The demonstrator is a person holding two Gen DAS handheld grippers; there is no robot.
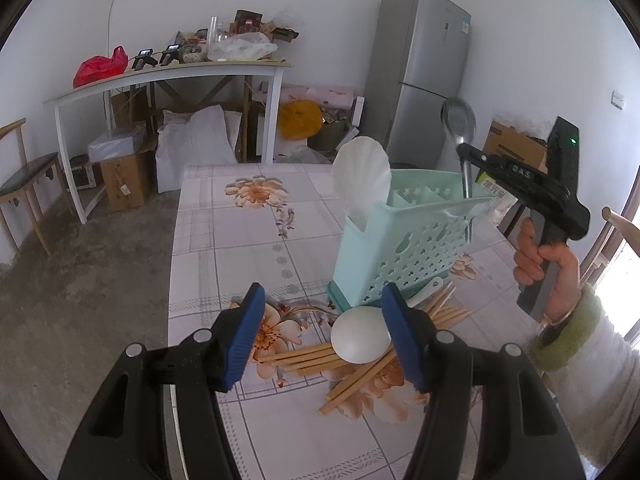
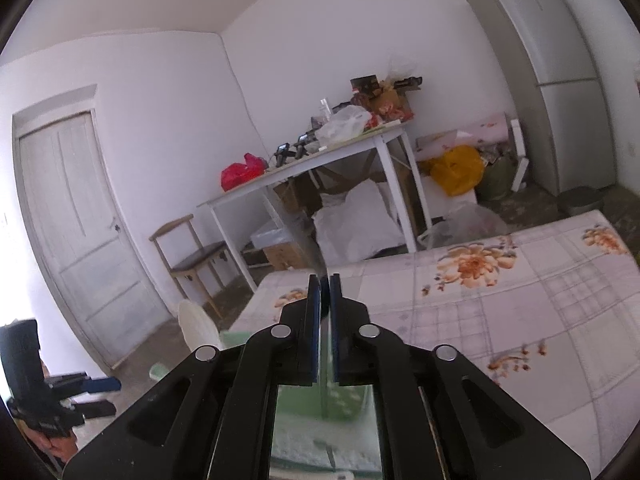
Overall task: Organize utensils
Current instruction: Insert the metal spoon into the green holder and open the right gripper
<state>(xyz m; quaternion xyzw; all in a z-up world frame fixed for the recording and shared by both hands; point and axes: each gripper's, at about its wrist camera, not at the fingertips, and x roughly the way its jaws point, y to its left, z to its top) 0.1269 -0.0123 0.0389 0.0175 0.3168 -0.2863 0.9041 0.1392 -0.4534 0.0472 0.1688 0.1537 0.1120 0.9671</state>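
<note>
A mint-green slotted utensil basket point(image 1: 400, 248) stands on the flowered tablecloth point(image 1: 240, 240) with a white shell-shaped ladle point(image 1: 362, 176) upright in its left compartment. My right gripper point(image 1: 464, 152) is above the basket's right end with a metal spoon point(image 1: 459, 118) between its pads, bowl up and handle down inside the basket. In the right wrist view the jaws point(image 2: 325, 280) stand a narrow slit apart around the blurred spoon handle point(image 2: 316, 256), and the pads do not seem to press on it. My left gripper point(image 1: 323, 308) hangs open over a white spoon point(image 1: 360, 338) and several wooden chopsticks point(image 1: 308, 360).
A person's hand point(image 1: 548, 260) in a green cuff holds the right gripper. A grey fridge point(image 1: 420, 72) and a cluttered white side table point(image 1: 160, 76) stand behind, with boxes and bags on the floor. Wooden chairs point(image 1: 24, 184) stand on the left and at the table's right edge.
</note>
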